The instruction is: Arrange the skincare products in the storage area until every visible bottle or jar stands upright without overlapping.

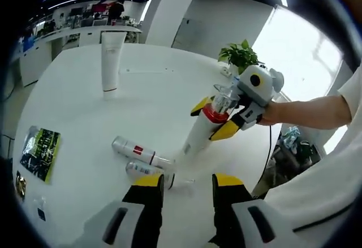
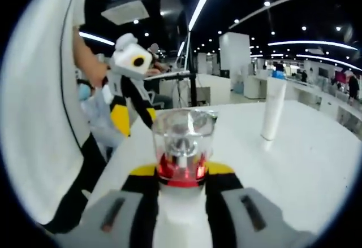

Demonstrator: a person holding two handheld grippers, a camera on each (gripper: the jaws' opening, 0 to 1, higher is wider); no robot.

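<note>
Open-plan office, ceiling strip lights; round white table (image 1: 85, 101) carries the products

Right tongs (image 1: 220, 118) closed on the red collar of a white bottle with clear cap (image 1: 206, 126), just under that cap. Bottle leans, base low toward the table, cap up and toward the right hand. In the right gripper view the cap (image 2: 182, 132) sits between the jaws of the right tongs (image 2: 181, 172)

Left tongs (image 1: 186, 188) wide, holding nothing, hovering above the near table edge

Two small bottles lie on their sides just ahead of the left tongs: one with a red label (image 1: 136, 149), another (image 1: 148, 171) nearer, close together; contact cannot be told. Long axes run roughly across the left tongs' line of sight. Left tongs clearly the nearer

White tube (image 1: 111, 61) stands upright at the far side, well apart

Judgement: gripped bottle needs tipping to vertical and setting down clear of the lying pair; those two not yet righted
</note>
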